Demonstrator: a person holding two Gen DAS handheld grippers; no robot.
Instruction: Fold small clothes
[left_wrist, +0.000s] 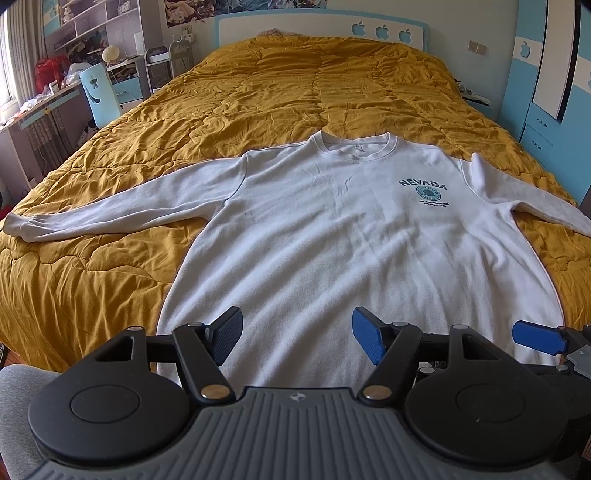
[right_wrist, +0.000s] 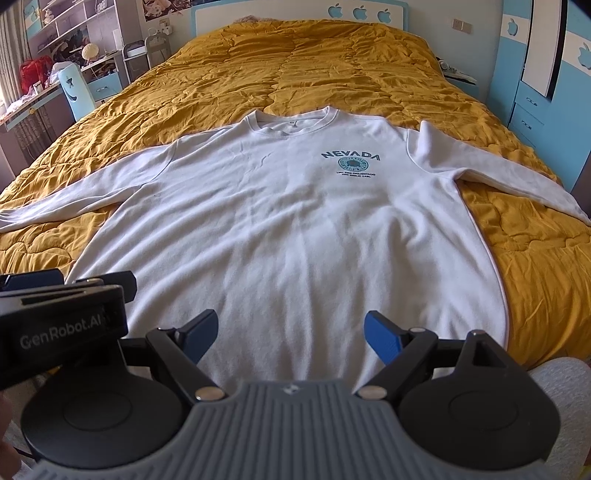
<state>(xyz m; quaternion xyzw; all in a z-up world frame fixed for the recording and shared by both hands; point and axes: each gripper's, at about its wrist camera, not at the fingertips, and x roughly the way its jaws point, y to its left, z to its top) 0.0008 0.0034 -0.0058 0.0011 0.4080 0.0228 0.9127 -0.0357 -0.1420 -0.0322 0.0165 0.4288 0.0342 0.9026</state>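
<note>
A white long-sleeved sweatshirt (left_wrist: 332, 229) (right_wrist: 295, 221) with a dark "NEVADA" print lies flat and face up on the mustard quilt, both sleeves spread sideways, collar toward the headboard. My left gripper (left_wrist: 297, 338) hovers over the hem, open, nothing between its blue pads. My right gripper (right_wrist: 291, 334) hovers over the hem beside it, also open and empty. In the left wrist view, one blue finger of the right gripper (left_wrist: 539, 338) shows at the right edge. The left gripper's black body (right_wrist: 62, 317) fills the lower left of the right wrist view.
The mustard quilt (left_wrist: 258, 92) covers a wide bed with a white headboard (left_wrist: 321, 26). A cluttered desk, shelves and a light blue chair (left_wrist: 99, 94) stand at the left. Blue drawers (left_wrist: 535, 129) line the right wall. Grey trouser fabric (right_wrist: 561, 384) shows at the bottom corner.
</note>
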